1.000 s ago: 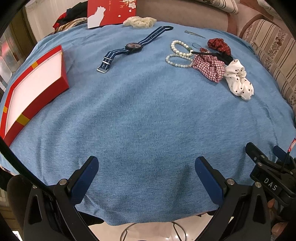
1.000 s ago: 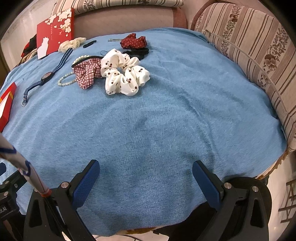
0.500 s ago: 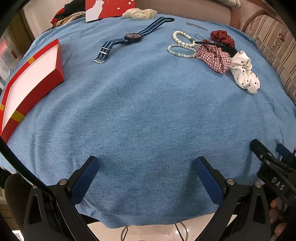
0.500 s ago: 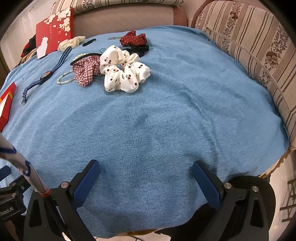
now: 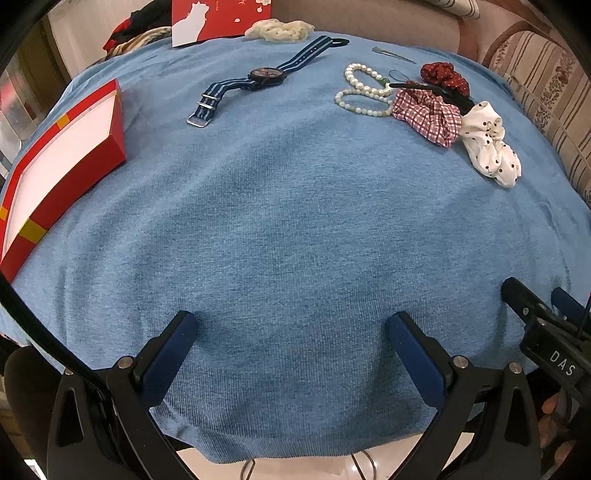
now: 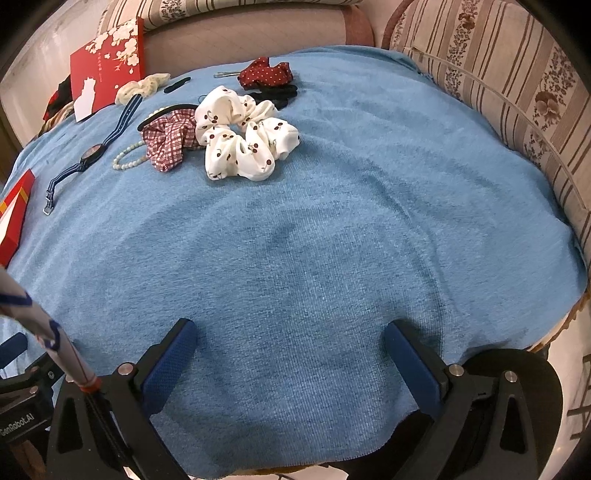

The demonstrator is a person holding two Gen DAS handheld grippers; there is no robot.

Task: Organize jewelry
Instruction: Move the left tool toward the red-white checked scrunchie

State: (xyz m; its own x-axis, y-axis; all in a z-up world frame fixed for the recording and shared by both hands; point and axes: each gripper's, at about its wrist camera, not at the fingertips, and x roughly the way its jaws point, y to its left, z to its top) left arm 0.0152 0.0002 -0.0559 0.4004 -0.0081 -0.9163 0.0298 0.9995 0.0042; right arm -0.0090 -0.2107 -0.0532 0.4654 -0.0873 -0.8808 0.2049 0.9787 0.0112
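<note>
On the blue cloth lie a blue striped watch [image 5: 258,86] [image 6: 88,157], pearl bracelets [image 5: 364,92] [image 6: 127,158], a red checked scrunchie [image 5: 428,114] [image 6: 168,138], a white cherry-print scrunchie [image 5: 489,147] [image 6: 243,140], a red dotted scrunchie [image 5: 445,75] [image 6: 266,74] and a cream scrunchie [image 5: 280,29] [image 6: 142,86]. An open red box [image 5: 55,162] [image 6: 13,214] with a white inside sits at the left. My left gripper [image 5: 291,332] and right gripper [image 6: 290,336] both stand open over the near edge, holding nothing, far from all items.
A red box lid [image 5: 218,16] [image 6: 107,68] leans at the back. A metal hair clip [image 5: 391,54] and black hair ties [image 6: 277,94] lie near the scrunchies. A striped sofa [image 6: 517,92] borders the right and back. The cloth's front edge [image 6: 288,458] lies just below my fingers.
Both grippers have moved forward and lower over the cloth, so the items look nearer. Both stay open; nothing on the cloth has shifted.
</note>
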